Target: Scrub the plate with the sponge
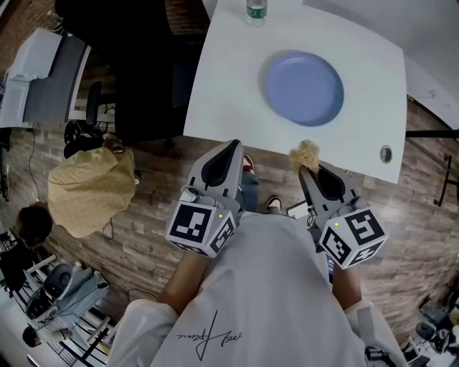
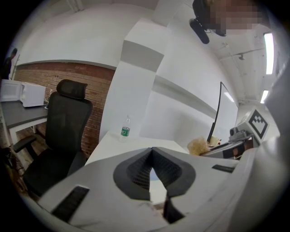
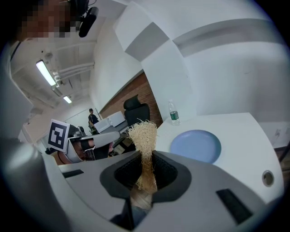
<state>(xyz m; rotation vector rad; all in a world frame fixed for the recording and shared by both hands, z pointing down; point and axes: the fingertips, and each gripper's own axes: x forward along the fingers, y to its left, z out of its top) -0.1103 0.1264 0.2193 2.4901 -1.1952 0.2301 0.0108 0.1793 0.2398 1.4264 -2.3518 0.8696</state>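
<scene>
A blue plate [image 1: 304, 87] lies on the white table [image 1: 222, 107], also seen in the right gripper view as a blue plate [image 3: 195, 146]. My right gripper [image 1: 310, 166] is shut on a tan fibrous sponge [image 1: 305, 153], held off the table's near edge, short of the plate. In its own view the sponge [image 3: 144, 149] sticks up between the pinched jaws of the right gripper [image 3: 144, 158]. My left gripper [image 1: 231, 148] hovers at the table's near edge, left of the plate, shut and empty. Its jaws meet in the left gripper [image 2: 152, 153] view, and the sponge [image 2: 198, 146] shows at the right.
A water bottle [image 1: 256, 10] stands at the table's far edge, the same bottle [image 2: 125, 128] in the left gripper view. A black office chair [image 2: 63, 131] stands left of the table. A round hole [image 1: 386, 153] sits near the table's right corner. A yellow-covered object [image 1: 90, 188] rests on the floor.
</scene>
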